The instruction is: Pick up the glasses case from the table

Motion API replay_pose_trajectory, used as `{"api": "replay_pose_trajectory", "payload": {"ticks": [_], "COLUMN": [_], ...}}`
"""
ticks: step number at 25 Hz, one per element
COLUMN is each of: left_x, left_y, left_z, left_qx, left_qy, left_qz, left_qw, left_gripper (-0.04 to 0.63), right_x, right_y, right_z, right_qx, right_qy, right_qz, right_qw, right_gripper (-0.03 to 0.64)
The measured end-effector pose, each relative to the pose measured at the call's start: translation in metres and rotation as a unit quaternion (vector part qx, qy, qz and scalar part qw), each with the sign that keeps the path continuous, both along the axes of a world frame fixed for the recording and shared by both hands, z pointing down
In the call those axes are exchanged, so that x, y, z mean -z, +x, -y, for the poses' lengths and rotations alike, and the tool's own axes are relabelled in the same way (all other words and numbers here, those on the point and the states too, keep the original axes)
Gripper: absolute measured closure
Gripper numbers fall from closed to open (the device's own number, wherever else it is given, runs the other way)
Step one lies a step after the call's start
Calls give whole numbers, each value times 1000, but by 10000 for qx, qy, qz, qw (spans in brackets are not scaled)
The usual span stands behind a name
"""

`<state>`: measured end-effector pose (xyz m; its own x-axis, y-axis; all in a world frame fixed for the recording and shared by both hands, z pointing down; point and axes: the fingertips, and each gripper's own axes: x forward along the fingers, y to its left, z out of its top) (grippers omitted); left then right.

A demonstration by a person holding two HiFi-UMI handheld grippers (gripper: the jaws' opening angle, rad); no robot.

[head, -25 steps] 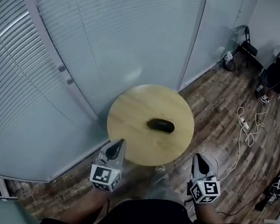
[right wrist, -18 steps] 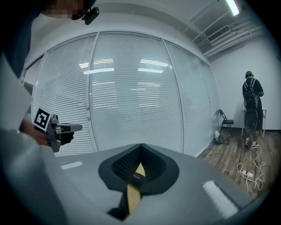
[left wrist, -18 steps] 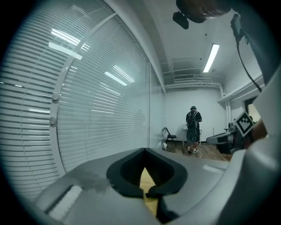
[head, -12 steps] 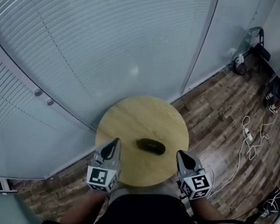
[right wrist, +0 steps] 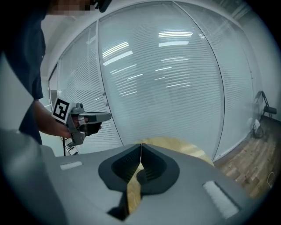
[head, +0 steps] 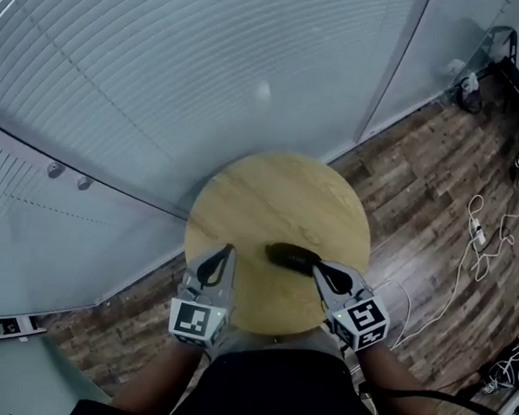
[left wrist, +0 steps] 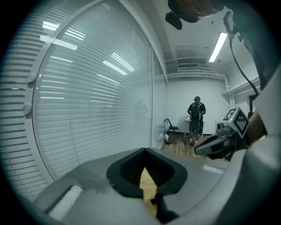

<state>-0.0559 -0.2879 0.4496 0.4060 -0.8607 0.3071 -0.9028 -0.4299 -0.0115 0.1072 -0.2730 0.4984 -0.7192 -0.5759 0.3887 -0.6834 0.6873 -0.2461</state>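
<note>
The glasses case (head: 291,255), dark and oval, lies on the round wooden table (head: 270,198), a little towards its near side. My right gripper (head: 316,265) is shut and empty, its tip close beside the case's right end; I cannot tell whether they touch. My left gripper (head: 228,248) is also shut and empty, and hangs over the table's near left part, a short way left of the case. In the right gripper view a dark shape (right wrist: 140,176) shows through the gap below the closed tips, and the left gripper (right wrist: 103,116) shows at the left.
A glass wall with blinds (head: 163,70) curves close behind the table. Cables and a power strip (head: 478,238) lie on the wood floor at the right. A folding chair (head: 505,53) and a standing person (left wrist: 196,118) are at the room's far end.
Both grippers have come forward from off the table's near edge to over it. The right one has swung left to the case's right end.
</note>
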Motion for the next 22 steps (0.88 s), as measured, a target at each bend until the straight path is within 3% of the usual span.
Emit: {"api": "replay_pose_trajectory", "payload": {"ticks": [5,7,13,17,22], "left_x": [-31,-45,-82,-104,-125], "left_y": [-5,-7,-5,-4,1], "left_z": [4,14,34,39,41], "left_qx": [19,-28,-154,-144,4], "left_qy": [-418,-419,-523,-601,-814], "left_qz": [-211,-159,-61,-89,-310], "left_qw": [9989,9990,9985,9980,9962], "left_gripper": [592,592,592,591,592], "right_x": [-25,-37,-83,-111,-141], "right_y": [-15,-20,-30,-34,-36], "right_z": [6,10,19,22,30], "right_qx": [125,276,864,1195,1168], "right_qy": [-234,-222,-59,32,-143], "right_qz": [-138,-187,-708,-993,-1051], "right_qw": [9996,9992,9937,9878,9875], "right_gripper": [590,505,343,313,288]}}
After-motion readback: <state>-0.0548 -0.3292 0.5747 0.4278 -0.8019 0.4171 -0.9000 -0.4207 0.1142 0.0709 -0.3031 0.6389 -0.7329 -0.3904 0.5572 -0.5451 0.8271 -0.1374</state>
